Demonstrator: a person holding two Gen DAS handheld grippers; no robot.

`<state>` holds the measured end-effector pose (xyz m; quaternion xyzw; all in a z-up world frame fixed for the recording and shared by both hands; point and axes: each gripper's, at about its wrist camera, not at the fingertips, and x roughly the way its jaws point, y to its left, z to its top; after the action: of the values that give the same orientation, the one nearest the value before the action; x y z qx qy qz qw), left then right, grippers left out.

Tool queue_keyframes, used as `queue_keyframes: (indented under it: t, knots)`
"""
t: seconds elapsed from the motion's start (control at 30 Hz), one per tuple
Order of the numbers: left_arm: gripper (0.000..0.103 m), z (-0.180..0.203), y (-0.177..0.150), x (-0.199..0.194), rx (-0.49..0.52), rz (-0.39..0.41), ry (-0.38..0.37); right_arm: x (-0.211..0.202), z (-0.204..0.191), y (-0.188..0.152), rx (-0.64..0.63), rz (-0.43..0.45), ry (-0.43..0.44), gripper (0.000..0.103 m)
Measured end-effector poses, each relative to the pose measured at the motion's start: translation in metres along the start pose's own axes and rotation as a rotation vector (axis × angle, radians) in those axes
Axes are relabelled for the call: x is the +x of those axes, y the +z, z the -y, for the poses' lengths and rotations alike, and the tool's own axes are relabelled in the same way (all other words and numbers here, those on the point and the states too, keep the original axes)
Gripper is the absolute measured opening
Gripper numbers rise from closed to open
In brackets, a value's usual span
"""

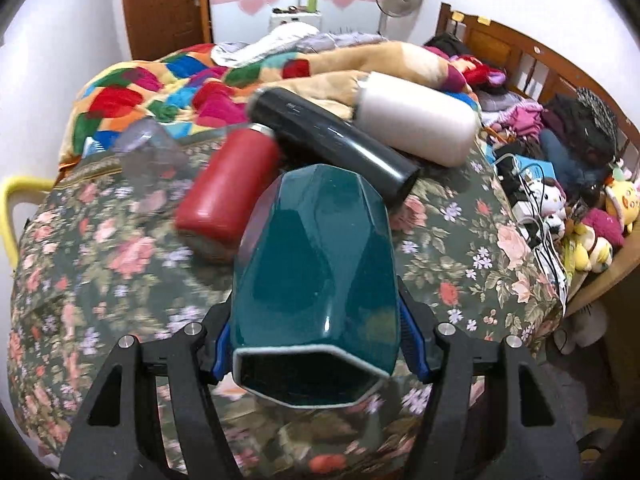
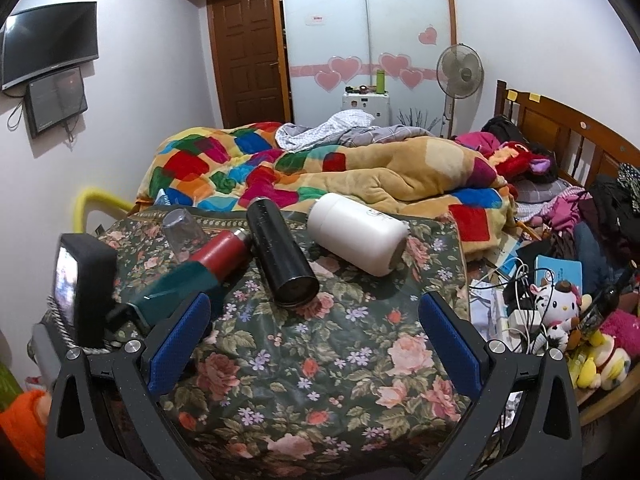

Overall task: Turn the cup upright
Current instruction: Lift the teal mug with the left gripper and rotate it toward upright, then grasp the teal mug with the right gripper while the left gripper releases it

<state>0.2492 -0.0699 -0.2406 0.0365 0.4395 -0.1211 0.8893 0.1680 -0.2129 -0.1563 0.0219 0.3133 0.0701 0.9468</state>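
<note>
A teal faceted cup [image 1: 316, 276] lies on its side between my left gripper's [image 1: 316, 340] blue pads, mouth toward the camera, base pointing away. The left gripper is shut on it, holding it just above the floral cloth [image 1: 100, 260]. In the right wrist view the cup [image 2: 176, 284] shows at the left, with the left gripper's body [image 2: 80, 292] beside it. My right gripper [image 2: 316, 336] is open and empty over the floral cloth [image 2: 300, 360], right of the cup.
A red bottle [image 1: 228, 188], a black flask [image 1: 332, 140] and a white flask [image 1: 416, 120] lie on their sides beyond the cup. A clear glass [image 1: 148, 152] stands upside down at the left. A colourful blanket [image 2: 320, 172] lies behind; cables and plush toys [image 2: 556, 312] lie at the right.
</note>
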Motion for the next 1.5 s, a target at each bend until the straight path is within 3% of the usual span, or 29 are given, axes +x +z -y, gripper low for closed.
queue_keyframes:
  t: [0.4,0.63,0.73,1.03,1.13,1.23,1.5]
  knots:
    - [0.065,0.024,-0.017,0.029,0.049,-0.017,0.017,0.007,0.006,-0.006,-0.004,-0.026,0.007,0.103]
    - [0.065,0.019,-0.035,0.040,0.027,-0.115,-0.003,0.013,0.002,-0.007,-0.007,-0.043,0.014,0.103]
    - [0.065,0.023,-0.041,0.038,0.050,-0.108,0.019,0.014,0.000,-0.008,-0.011,-0.050,0.014,0.103]
    - [0.066,0.020,-0.036,0.036,0.037,-0.157,-0.011,0.016,-0.005,-0.010,-0.031,-0.070,0.000,0.103]
    - [0.071,0.018,-0.038,0.025,0.032,-0.129,-0.071,0.015,-0.007,-0.011,-0.032,-0.076,-0.002,0.103]
    - [0.082,0.015,-0.040,0.008,0.040,-0.088,-0.047,0.015,-0.008,-0.011,-0.035,-0.083,0.003,0.103]
    - [0.083,-0.013,-0.046,-0.039,-0.021,-0.009,-0.005,0.027,-0.017,-0.016,-0.018,-0.152,0.029,0.103]
